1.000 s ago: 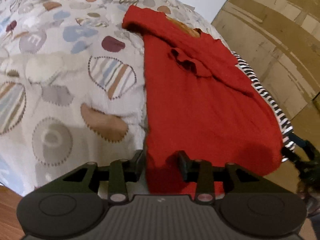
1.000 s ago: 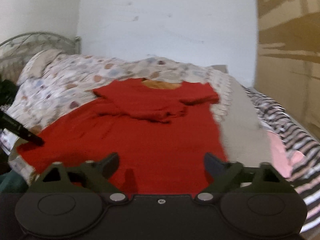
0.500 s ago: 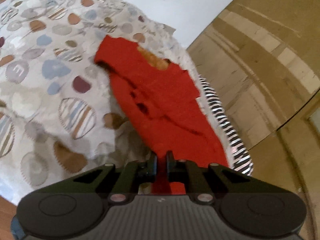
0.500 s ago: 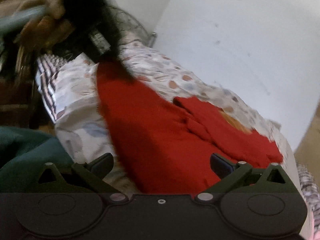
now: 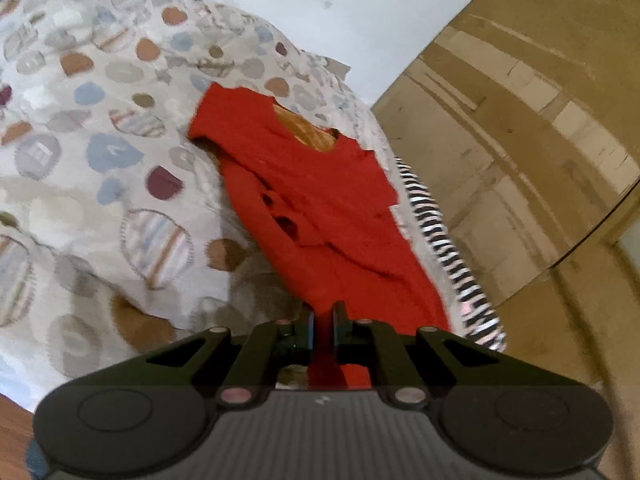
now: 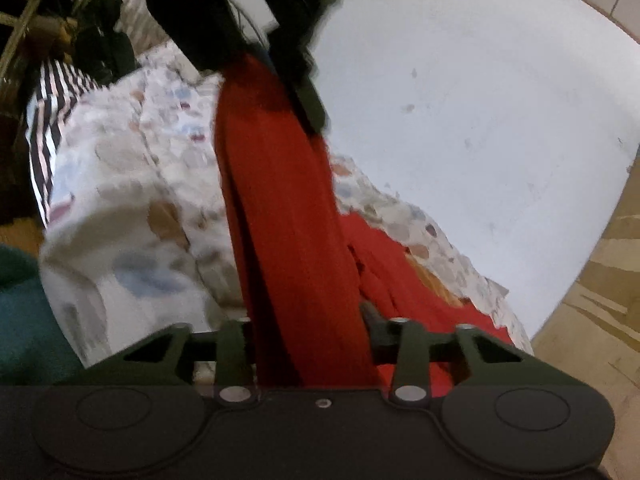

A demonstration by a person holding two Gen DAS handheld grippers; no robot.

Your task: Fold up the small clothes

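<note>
We log the red T-shirt (image 5: 320,216) lying on the patterned bedspread (image 5: 80,152), neck end toward the white wall (image 5: 340,12), its orange inner neckline showing and the sleeves tucked across the chest. The hem end is raised off the bed.

Left gripper (image 5: 322,316): fingers nearly together, pinching a fold of the red hem between them. Right gripper (image 6: 308,320): in the right wrist view red cloth fills the gap between the fingers and stretches up toward the left gripper; the fingers sit apart at the cloth's edges, so we cannot tell if they clamp it.

Judged step: lifting the hem to fold the bottom half over toward the collar. Next move likely calls for both corners carried forward level, keeping the hem taut, then laid near the shoulders.

Nearby: a black-and-white striped garment (image 5: 440,240) beside the shirt, and a wooden wardrobe (image 5: 520,140) beyond.
</note>
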